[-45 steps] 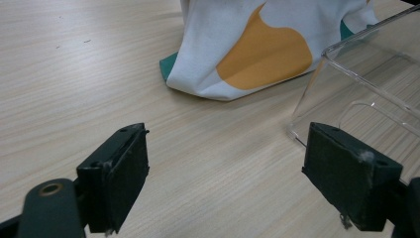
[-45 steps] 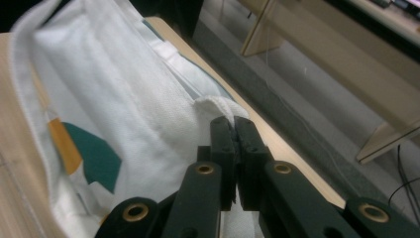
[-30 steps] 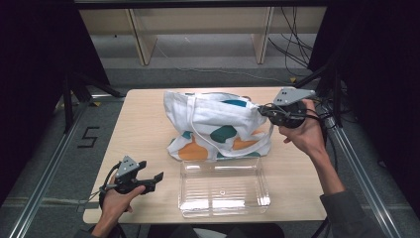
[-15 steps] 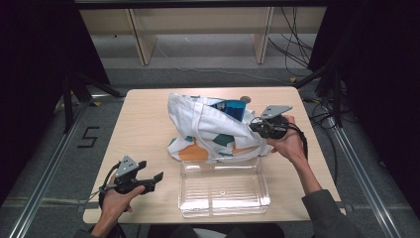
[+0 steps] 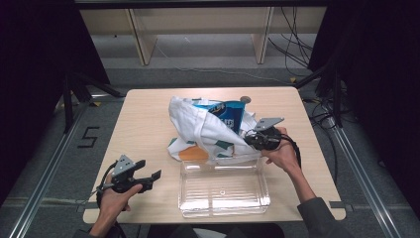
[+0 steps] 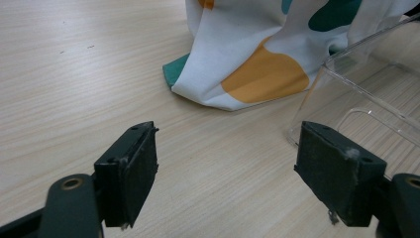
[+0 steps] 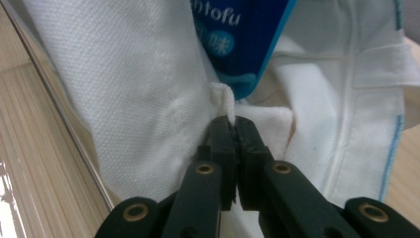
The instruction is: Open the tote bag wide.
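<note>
A white cloth bag with teal and orange patches [image 5: 208,134] slumps mid-table — a blue packet [image 5: 227,113] showing inside; a clear plastic tray [image 5: 223,187] lies just before it.

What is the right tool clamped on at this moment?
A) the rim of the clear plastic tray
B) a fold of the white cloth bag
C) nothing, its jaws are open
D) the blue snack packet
B: in the right gripper view, the right tool has its jaws shut on a pinched fold of the white cloth bag, just below the blue packet.
</note>
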A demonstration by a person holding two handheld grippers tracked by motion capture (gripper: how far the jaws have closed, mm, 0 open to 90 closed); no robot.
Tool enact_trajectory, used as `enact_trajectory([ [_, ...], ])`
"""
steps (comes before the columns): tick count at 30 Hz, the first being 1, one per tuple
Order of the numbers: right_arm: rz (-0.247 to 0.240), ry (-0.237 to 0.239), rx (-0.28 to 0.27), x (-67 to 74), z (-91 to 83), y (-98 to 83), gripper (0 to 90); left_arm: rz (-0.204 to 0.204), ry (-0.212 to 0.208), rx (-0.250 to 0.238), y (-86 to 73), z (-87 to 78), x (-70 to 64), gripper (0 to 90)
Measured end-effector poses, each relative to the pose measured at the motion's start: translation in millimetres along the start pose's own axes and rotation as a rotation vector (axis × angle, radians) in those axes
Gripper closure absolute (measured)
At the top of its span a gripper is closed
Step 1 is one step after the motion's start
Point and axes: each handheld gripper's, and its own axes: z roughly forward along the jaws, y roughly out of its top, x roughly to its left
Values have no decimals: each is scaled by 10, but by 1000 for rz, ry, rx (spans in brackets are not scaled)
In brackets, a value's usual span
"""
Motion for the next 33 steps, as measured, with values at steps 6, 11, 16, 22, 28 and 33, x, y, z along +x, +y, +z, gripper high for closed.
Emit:
enact_trajectory([
  [6,30,41,19,-10,51,-60,889,-13,-5,-30,69,-44,38,243],
  [11,57,70,28,-8,90,-97,889,-34,-9,-43,133,-74,80,239],
  [16,58,96,25,-68,129,-111,889,-32,-31,-61,209,-77,15,230],
  [22,94,130,40,-48,127,-145,889,-35,-30,-84,310,-87,57,228],
  [28,95,164,27,-149,140,-192,889,-35,-37,-87,516,-67,42,208],
  [33,96,187,42,-131,169,-201,889,-9,-47,-113,805,-13,26,203],
])
